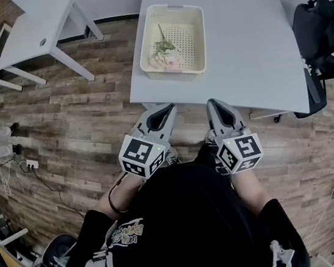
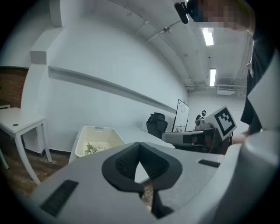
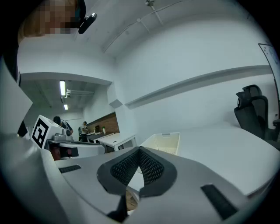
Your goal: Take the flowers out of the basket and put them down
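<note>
Two grey two-jaw grippers, left gripper (image 1: 163,109) and right gripper (image 1: 215,104), jaws shut, empty, near side of cream perforated plastic basket (image 1: 191,16), well apart from it. Green-stemmed pale pink flowers (image 1: 163,52) lie inside basket, left half, stems pointing away from person. Left gripper nearer.

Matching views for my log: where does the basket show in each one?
Head view: the basket is at top centre, on the near-left corner of the pale table.
Left gripper view: lower left.
Right gripper view: just below centre.
Shared landmark: the pale table under it.
</note>
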A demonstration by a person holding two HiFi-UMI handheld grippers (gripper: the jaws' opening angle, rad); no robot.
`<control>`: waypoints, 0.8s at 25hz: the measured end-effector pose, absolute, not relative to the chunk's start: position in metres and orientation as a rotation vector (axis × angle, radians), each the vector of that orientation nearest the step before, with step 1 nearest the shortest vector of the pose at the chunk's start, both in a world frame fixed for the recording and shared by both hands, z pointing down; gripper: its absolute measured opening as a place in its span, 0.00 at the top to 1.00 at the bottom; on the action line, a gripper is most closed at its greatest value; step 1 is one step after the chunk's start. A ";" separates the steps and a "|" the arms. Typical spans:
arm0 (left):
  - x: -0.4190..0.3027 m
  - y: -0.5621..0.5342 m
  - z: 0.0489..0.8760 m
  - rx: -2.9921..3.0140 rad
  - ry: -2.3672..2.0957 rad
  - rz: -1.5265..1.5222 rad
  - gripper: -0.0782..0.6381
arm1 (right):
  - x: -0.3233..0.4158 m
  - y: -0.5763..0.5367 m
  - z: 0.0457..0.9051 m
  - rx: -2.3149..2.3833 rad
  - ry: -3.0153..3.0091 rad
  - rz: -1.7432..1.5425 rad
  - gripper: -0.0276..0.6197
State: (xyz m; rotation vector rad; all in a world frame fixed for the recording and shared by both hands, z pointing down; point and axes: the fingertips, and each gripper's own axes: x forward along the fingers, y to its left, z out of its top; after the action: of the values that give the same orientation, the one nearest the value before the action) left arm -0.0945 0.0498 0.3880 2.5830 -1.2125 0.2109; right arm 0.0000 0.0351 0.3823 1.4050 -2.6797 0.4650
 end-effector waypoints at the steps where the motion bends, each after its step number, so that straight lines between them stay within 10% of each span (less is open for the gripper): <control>1: -0.094 0.050 0.389 2.584 -1.212 0.212 0.88 | 0.000 0.035 0.383 1.403 -2.680 0.464 0.92; 20: -0.091 0.053 0.391 2.587 -1.196 0.209 0.88 | -0.007 0.040 0.380 1.372 -2.725 0.465 0.92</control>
State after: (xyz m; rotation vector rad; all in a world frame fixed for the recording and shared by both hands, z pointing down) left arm -0.0913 0.0531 0.3912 2.5868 -1.1956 0.2092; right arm -0.0067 0.0398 0.3799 1.3720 -2.7255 0.4654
